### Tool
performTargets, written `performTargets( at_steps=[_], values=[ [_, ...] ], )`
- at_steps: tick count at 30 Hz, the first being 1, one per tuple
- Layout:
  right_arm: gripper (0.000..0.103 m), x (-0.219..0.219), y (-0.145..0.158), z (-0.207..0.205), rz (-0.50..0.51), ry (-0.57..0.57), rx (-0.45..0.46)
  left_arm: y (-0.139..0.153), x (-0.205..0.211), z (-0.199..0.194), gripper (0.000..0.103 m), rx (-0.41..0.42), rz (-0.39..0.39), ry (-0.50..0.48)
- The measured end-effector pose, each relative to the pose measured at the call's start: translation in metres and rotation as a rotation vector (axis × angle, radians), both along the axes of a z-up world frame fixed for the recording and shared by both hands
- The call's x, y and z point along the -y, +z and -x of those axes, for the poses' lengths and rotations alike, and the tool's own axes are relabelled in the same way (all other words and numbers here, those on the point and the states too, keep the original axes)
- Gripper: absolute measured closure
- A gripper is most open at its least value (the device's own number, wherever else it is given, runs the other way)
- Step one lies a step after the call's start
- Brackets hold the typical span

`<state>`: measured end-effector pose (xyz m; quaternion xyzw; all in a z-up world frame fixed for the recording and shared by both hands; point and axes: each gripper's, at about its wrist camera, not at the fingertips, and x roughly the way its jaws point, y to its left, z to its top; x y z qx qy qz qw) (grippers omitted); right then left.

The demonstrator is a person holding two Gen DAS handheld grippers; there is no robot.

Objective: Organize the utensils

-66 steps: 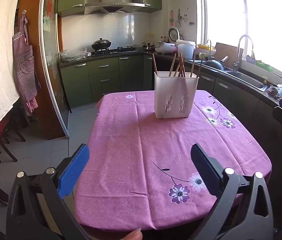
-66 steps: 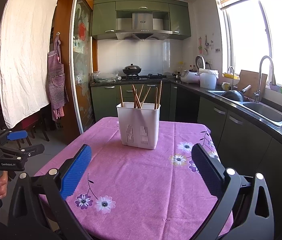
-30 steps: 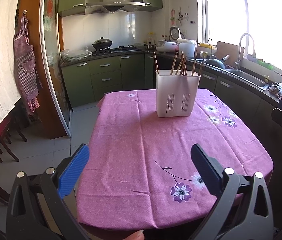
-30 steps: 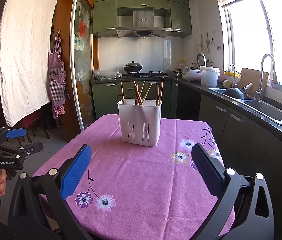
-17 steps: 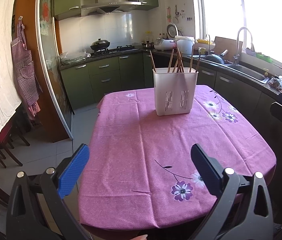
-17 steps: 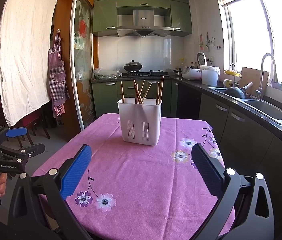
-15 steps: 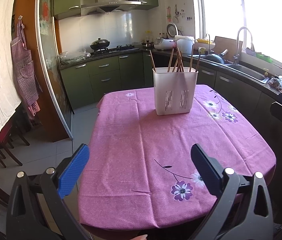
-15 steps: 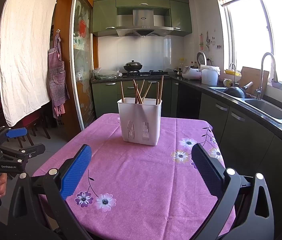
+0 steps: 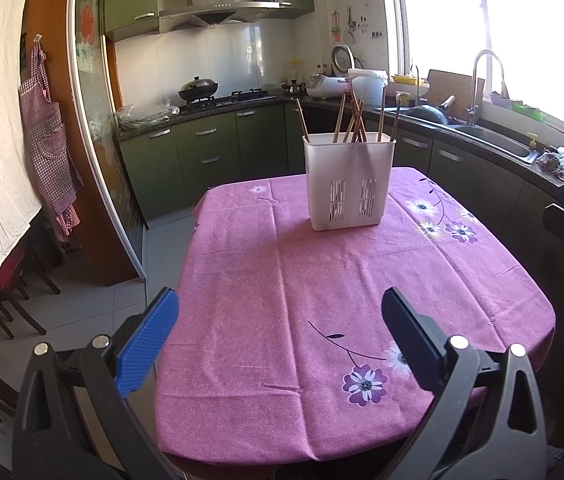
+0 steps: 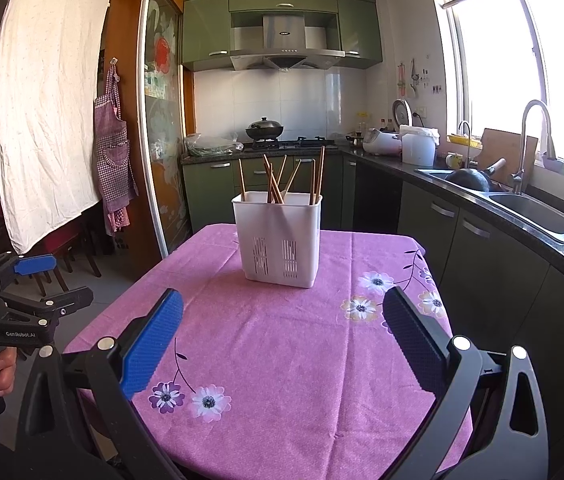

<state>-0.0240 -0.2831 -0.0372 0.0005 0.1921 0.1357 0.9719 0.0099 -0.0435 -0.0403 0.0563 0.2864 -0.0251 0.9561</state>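
I have both tools gaping wide and holding nothing: my left tool (image 9: 280, 320) over the bench's (image 9: 242, 280) near-left edge, my right tool (image 10: 282, 322) over the near edge. Bare cloth lies between them and the one holder (image 10: 280, 240), which stands upright toward the far edge. About seven chopsticks (image 10: 272, 184) stand in it, long axes near vertical, tips fanning upward.

One white holder (image 10: 280, 240) – about seven chopsticks (image 10: 272, 184) – two tools.
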Motion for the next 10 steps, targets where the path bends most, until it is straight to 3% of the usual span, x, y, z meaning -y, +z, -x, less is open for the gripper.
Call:
performTargets(
  at_steps=[10],
  values=[
    [0.004, 0.001, -0.005, -0.007, -0.002, -0.007, -0.019, -0.011, 0.001, -0.012, 0.006, -0.043, -0.032, -0.002]
  ],
)
